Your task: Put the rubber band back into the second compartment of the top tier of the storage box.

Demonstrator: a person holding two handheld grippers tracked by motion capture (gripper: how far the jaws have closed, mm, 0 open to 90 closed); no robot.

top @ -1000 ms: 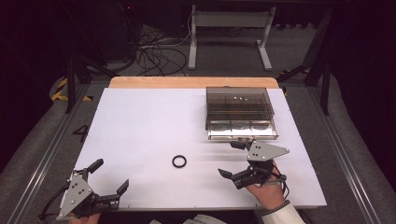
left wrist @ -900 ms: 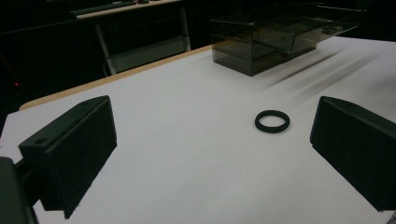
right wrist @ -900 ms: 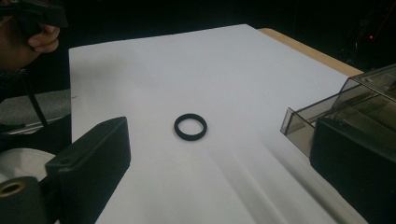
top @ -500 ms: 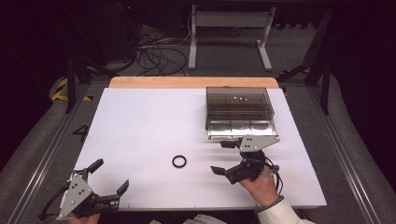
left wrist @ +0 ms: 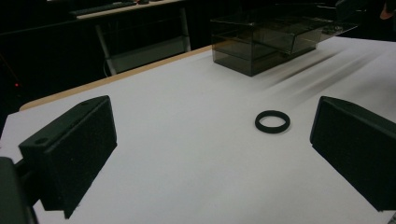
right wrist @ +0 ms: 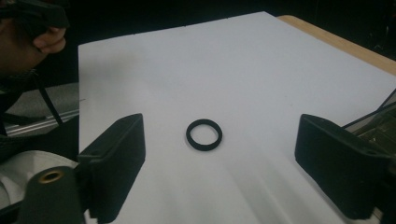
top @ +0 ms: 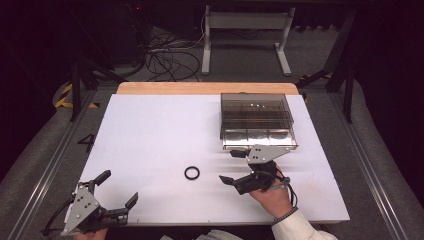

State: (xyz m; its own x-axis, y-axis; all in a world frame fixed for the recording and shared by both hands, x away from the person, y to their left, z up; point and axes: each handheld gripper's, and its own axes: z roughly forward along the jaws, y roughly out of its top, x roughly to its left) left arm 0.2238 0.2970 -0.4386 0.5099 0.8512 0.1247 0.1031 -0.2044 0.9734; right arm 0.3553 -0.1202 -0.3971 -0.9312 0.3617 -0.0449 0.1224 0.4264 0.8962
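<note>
A: The step in hand looks like the approach to the small black rubber ring. It lies flat on the white-topped desk, well short of the smoked clear plastic compartment box and to that box's near left.

B: And the right gripper?

A: It sits just beside the box's near edge and aims at the ring. Its fingers have just been closing, yet they stand wide apart with nothing between them; the ring lies ahead of them, apart from both.

B: So the next move?

A: Probably to carry the fingers forward until they straddle the ring, go down to the desk, then close. A thin flat ring leaves little to catch, so the fingertips would need to meet the surface.

B: The left gripper?

A: Far from the box, at the desk's near left corner, open and empty.

B: What does each view add?

A: The right gripper view shows the ring centred between its fingers. The left gripper view shows the box's raised clear lid and the ring before it.
</note>
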